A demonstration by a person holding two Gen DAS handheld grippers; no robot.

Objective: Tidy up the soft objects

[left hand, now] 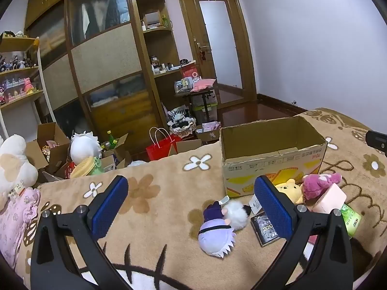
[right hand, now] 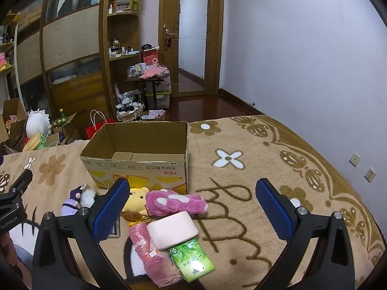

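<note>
An open, empty cardboard box (left hand: 273,159) (right hand: 137,159) stands on the beige flowered blanket (left hand: 157,193) (right hand: 241,193). In front of it lie a purple-and-white doll plush (left hand: 217,227) (right hand: 75,200), a yellow bear plush (left hand: 290,188) (right hand: 136,199), a pink bear plush (left hand: 319,183) (right hand: 174,203), a pale pink block (left hand: 329,198) (right hand: 171,229), a green tissue pack (left hand: 350,220) (right hand: 191,261), a pink rolled cloth (right hand: 152,253) and a dark packet (left hand: 263,227). My left gripper (left hand: 191,205) is open and empty, left of the pile. My right gripper (right hand: 191,207) is open and empty above the pile.
A pink patterned cloth (left hand: 14,220) and a white plush (left hand: 12,162) lie at the blanket's left end. Beyond the bed edge stand cardboard boxes (left hand: 50,145), a red bag (left hand: 162,145), a wardrobe (left hand: 101,60) and a cluttered small table (right hand: 150,77). A wall (right hand: 302,48) runs along the right.
</note>
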